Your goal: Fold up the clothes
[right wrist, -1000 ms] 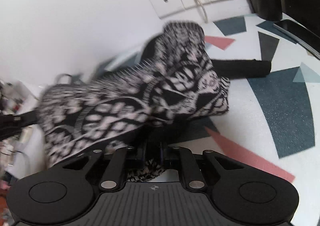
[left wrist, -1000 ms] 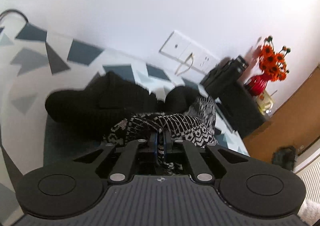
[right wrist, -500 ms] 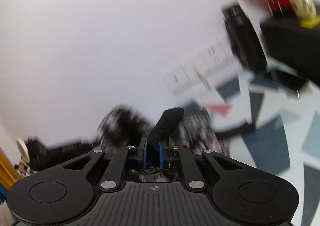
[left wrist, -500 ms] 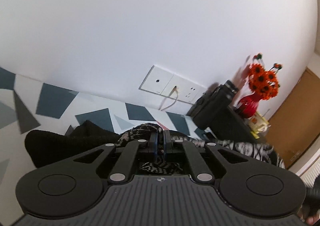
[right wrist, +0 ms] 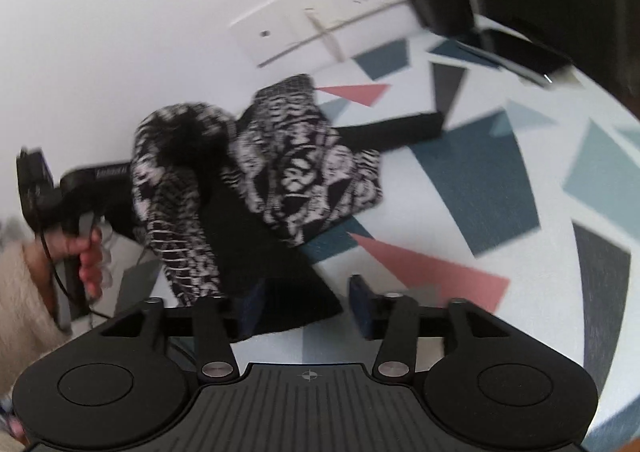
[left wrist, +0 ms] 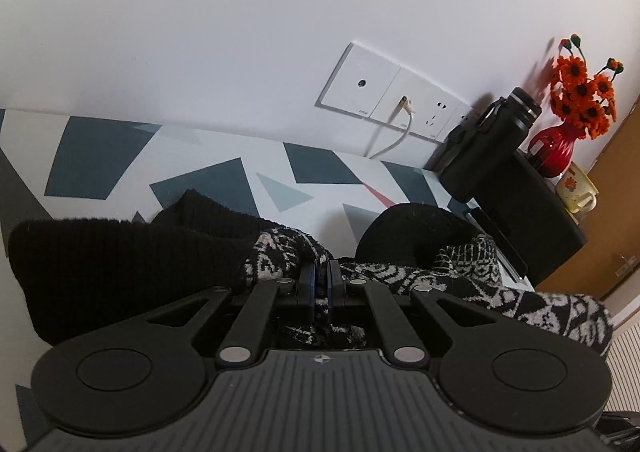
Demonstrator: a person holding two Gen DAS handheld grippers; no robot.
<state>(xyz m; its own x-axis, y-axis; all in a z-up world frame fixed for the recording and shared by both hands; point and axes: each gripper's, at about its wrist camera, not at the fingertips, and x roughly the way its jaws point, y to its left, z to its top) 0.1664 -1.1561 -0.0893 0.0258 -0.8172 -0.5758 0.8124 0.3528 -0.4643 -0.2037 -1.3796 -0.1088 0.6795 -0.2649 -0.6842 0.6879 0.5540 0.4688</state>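
A black-and-white patterned knit sweater point(left wrist: 280, 260) with black ribbed sleeves lies bunched on the patterned table point(left wrist: 224, 175). My left gripper point(left wrist: 321, 282) is shut on a fold of the patterned knit. In the right wrist view the sweater point(right wrist: 296, 167) is heaped on the table and drapes off its left side. My right gripper point(right wrist: 304, 310) stands open, with a black part of the sweater lying between its fingers. The other gripper point(right wrist: 76, 187), held by a person's hand point(right wrist: 86, 256), appears at the left of that view.
A wall socket panel point(left wrist: 392, 99) with a white cable plugged in sits behind the table. A black bottle point(left wrist: 492, 139), a black box point(left wrist: 532, 211), a red vase of orange flowers point(left wrist: 560, 147) and a mug point(left wrist: 576, 191) stand at the right. A phone point(right wrist: 520, 55) lies near the box.
My right gripper has opened and let go of the black sleeve it held. The sweater has dropped back onto the table. My left gripper has stayed shut on the knit and tilted down.
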